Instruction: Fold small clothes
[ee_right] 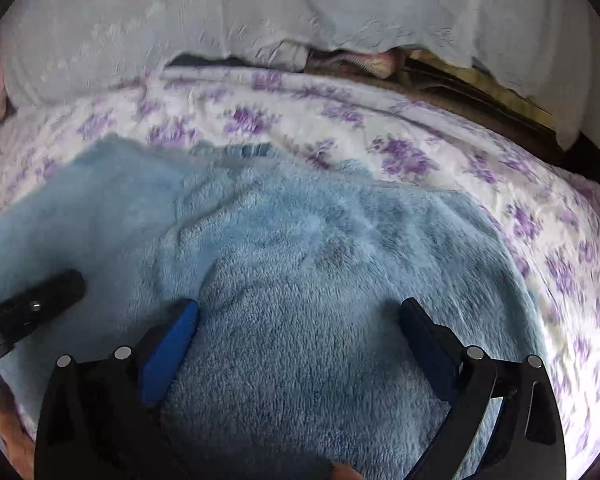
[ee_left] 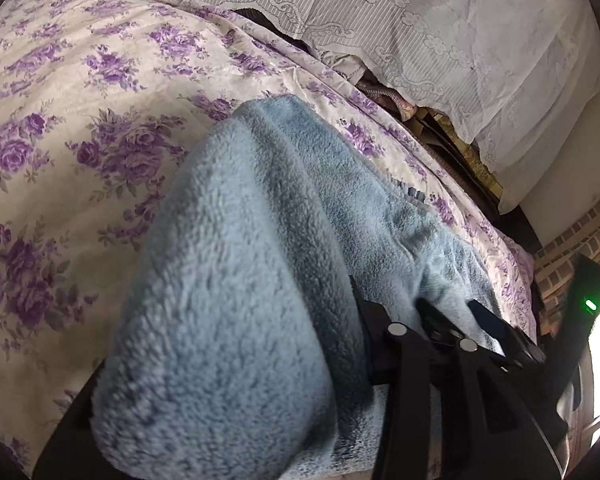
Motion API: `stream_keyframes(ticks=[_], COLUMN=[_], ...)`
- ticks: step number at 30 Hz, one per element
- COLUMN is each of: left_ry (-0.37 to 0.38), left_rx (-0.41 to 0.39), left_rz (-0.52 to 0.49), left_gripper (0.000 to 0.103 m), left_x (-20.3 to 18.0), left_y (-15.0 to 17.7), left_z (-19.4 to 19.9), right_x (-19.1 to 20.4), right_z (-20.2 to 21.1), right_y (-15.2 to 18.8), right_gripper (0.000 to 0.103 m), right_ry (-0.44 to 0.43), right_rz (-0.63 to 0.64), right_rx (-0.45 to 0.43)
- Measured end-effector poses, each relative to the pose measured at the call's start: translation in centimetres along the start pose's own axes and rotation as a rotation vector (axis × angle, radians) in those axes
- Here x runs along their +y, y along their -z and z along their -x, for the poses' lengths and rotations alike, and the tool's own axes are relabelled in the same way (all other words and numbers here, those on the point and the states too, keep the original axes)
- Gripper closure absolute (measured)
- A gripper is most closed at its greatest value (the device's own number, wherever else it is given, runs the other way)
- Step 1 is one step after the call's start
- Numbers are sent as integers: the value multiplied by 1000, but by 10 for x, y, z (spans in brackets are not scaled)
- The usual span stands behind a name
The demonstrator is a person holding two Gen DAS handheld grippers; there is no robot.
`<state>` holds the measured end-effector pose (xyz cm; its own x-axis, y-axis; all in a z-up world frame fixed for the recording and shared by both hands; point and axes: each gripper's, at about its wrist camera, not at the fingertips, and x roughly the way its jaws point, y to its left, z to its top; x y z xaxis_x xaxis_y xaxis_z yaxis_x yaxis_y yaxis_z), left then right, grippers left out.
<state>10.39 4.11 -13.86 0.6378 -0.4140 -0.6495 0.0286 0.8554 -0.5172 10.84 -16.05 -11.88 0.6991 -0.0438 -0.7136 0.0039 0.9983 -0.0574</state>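
A light blue fleece garment (ee_right: pixel 300 264) lies on a bed with a purple-flowered sheet (ee_right: pixel 400 152). My right gripper (ee_right: pixel 298 312) is open, its blue-padded fingers (ee_right: pixel 172 344) wide apart just above the fleece. In the left wrist view a thick fold of the same fleece (ee_left: pixel 228 280) drapes over my left gripper and hides its left finger and the gap; the right finger (ee_left: pixel 372 316) shows beside it. The other gripper (ee_left: pixel 500 328) shows at the right of that view. A black finger of the left gripper (ee_right: pixel 48 296) rests on the fleece at the left of the right wrist view.
White lace-trimmed pillows (ee_left: pixel 440 32) lie along the head of the bed, with a dark gap and some bundled cloth (ee_right: pixel 364 62) under them. The flowered sheet (ee_left: pixel 60 120) stretches to the left. A brick wall (ee_left: pixel 580 232) and a bright window lie at the right.
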Motion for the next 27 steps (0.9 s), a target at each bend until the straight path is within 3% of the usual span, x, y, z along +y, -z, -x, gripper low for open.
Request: stream_keyframes(ticks=[3,7,10,16,22,27], left_ry=[-26,-40,-53,-60,-76,-90], left_rx=[-14,-20,-28,-34,-49,-64], left_rz=[-33,-56,-76,-90,-116,-135], left_gripper=[61,61,62,63,65,68], left_x=[-6,-9,-12,-12,-17,-23], left_y=[1,1,2,3,5,5], left_z=[2,2,3,4,8,14], right_x=[-10,-12,-14,-28,-48,-55], right_z=[32,43,45,77,77,75], right_y=[25,49,49,57,60,45], right_gripper=[4,4,4,4,4,4], right_ry=[-36,-30,-43,-87,-144,-350], right_rz=[-39,3,-14,-93,-191,-284], right_rx=[-69,-34,-40,-159,-163,-136])
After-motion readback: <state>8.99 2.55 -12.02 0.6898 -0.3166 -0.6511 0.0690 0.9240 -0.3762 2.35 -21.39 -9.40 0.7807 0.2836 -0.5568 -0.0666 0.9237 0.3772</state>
